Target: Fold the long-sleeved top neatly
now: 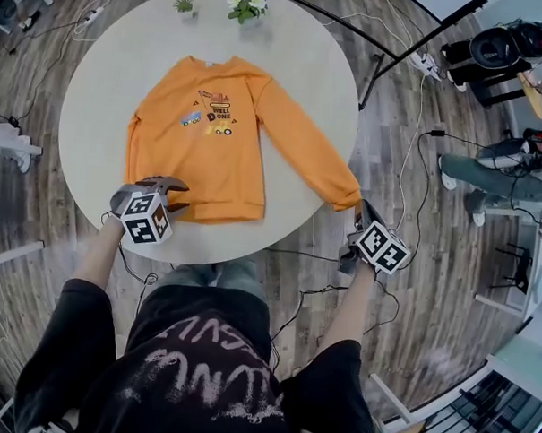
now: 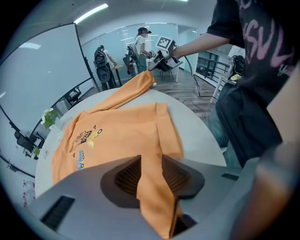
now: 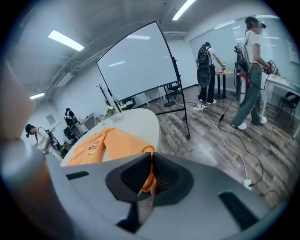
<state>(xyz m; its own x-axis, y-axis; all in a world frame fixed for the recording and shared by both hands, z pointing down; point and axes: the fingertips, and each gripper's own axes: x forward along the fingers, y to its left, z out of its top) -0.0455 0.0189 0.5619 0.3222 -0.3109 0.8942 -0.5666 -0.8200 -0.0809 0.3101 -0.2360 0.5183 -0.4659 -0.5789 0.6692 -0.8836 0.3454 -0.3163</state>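
1. Left gripper (image 1: 167, 189): grey two-jaw tongs carrying a marker cube, at the near-left corner of the garment. Its own view (image 2: 151, 176) shows the jaws clenched on a thick fold of orange cloth. Whether that fold is cuff, hem or both, I cannot tell.
2. Orange long-sleeved top with a digger print (image 1: 211, 146): lies face up and spread on the round white table (image 1: 106, 87), collar at the far side and hem at the near side. The left-hand sleeve (image 1: 137, 151) runs straight down beside the body.
3. Right-hand sleeve (image 1: 305, 145): stretched out on a slant away from the body, with its end past the table's near-right rim.
4. Right gripper (image 1: 361, 211): matching tongs, held off the table edge. Its own view (image 3: 151, 174) shows the jaws closed tight, pinching the orange cuff between the pads.
5. Step in hand, as I judge it: the very start of the fold. The body lies flat and unfolded, and the outstretched sleeve is taken up, ready to be brought in.
6. Next move, as I judge it: carry the cuff back over the table and across the chest, keeping the sleeve taut so that it lands flat and straight. Meanwhile the left tongs anchor their corner so the body does not drag.
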